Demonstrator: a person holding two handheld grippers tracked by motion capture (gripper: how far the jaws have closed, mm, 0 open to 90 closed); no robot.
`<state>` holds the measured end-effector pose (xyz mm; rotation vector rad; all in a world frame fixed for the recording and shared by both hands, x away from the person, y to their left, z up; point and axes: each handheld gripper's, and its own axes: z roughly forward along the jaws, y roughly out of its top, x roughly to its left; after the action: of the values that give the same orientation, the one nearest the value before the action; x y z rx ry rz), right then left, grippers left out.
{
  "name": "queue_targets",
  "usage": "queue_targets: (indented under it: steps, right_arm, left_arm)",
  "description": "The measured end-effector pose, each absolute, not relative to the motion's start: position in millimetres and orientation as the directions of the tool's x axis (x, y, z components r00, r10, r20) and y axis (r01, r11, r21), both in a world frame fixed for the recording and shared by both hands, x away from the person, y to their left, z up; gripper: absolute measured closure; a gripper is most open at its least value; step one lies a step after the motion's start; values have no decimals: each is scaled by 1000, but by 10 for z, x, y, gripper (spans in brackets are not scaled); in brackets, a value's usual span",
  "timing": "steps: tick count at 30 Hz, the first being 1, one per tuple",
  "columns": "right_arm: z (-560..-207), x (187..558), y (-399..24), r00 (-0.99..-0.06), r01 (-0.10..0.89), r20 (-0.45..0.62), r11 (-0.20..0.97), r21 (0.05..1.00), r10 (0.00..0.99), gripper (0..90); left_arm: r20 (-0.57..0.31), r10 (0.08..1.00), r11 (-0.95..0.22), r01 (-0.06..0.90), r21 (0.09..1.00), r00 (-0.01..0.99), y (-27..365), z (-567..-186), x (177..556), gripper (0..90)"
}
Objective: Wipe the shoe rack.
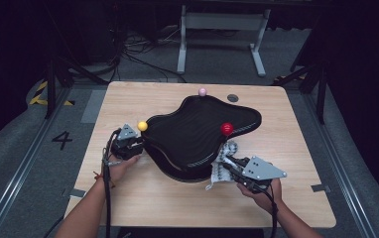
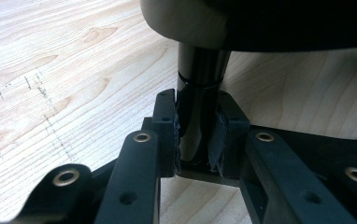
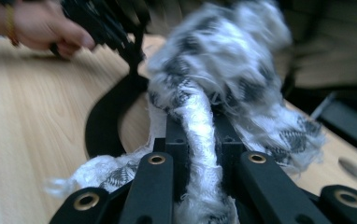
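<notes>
A black wavy-edged tray (image 1: 197, 134) stands on short legs in the middle of the wooden table (image 1: 286, 148). A yellow ball (image 1: 142, 126), a pink ball (image 1: 202, 91) and a red ball (image 1: 226, 129) sit at its rim. My left gripper (image 1: 137, 144) is at the tray's left end, under the yellow ball. It is shut on a black round post (image 2: 200, 74) below the tray (image 2: 284, 23). My right gripper (image 1: 227, 166) is at the tray's front right edge, shut on a white and black patterned cloth (image 1: 225, 153). The cloth (image 3: 223, 60) bunches up beyond the jaws, blurred.
A grey round disc (image 1: 232, 98) is set in the table behind the tray. Bits of grey tape (image 1: 319, 187) lie near the right edge. A white table frame (image 1: 222, 29) and cables stand on the floor beyond. The other hand (image 3: 41, 28) is at the tray's far side.
</notes>
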<state>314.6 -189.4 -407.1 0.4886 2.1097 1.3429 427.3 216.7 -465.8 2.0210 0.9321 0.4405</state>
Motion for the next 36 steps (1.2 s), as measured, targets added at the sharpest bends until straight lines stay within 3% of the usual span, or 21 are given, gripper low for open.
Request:
queue_targets:
  steps: [22,36]
  right_arm:
    - [-4683,3484,-1938,-746,176,-274,576,798,607,809]
    - [-4185,3398,-1994,-687,51,-304,461,886,660,810]
  left_arm:
    - [-11,722,-416,446,792,692,2121,-4632,4124,743]
    - [-18,689,-423,422,802,724,2142,-4655,4121,743]
